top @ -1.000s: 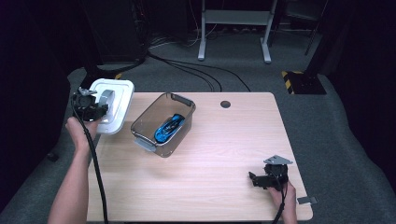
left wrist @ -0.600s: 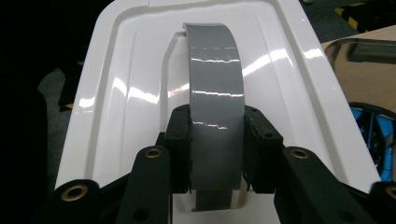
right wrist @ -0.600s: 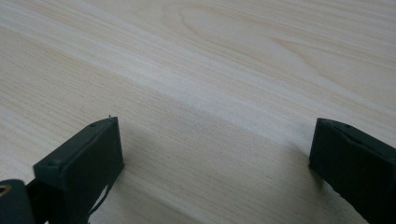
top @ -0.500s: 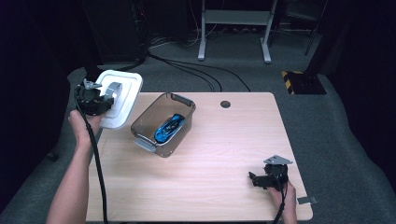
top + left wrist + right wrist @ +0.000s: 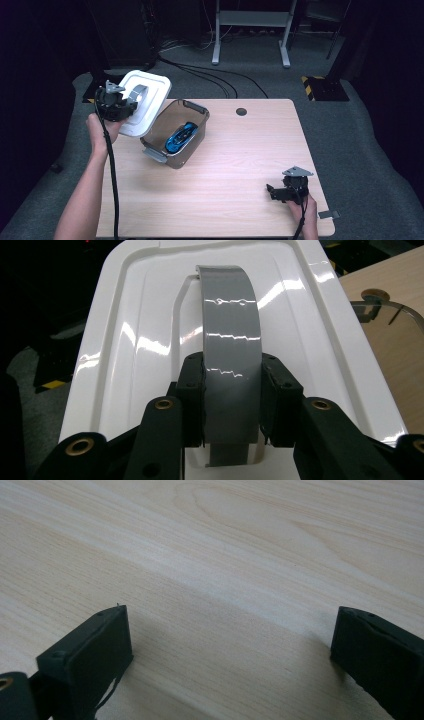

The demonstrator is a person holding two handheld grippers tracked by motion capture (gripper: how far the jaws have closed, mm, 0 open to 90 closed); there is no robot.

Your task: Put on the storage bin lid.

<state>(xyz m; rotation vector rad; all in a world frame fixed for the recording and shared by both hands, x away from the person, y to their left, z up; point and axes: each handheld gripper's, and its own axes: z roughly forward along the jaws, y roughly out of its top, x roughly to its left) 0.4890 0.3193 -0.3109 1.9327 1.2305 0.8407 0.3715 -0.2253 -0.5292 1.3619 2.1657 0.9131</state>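
Observation:
A white plastic lid [image 5: 145, 102] with a grey arched handle [image 5: 230, 350] hangs in the air over the table's left edge, tilted. My left gripper [image 5: 131, 104] is shut on that handle; in the left gripper view [image 5: 232, 390] both jaws press its sides. Just right of the lid stands a clear grey box [image 5: 176, 134] with no lid on it, and a blue toy car [image 5: 180, 138] lies inside. My right gripper [image 5: 270, 192] rests low at the table's front right, jaws wide apart over bare wood [image 5: 227, 630], nothing between them.
The wooden table [image 5: 240, 165] has a round cable hole [image 5: 241, 111] at its back edge. Grey clip latches sit on the box ends [image 5: 154, 155]. Cables and a metal stand's legs [image 5: 250, 35] lie on the floor behind the table.
My left gripper has lifted the lid up and carried it toward the box, tilting it more. The right gripper has stayed where it was.

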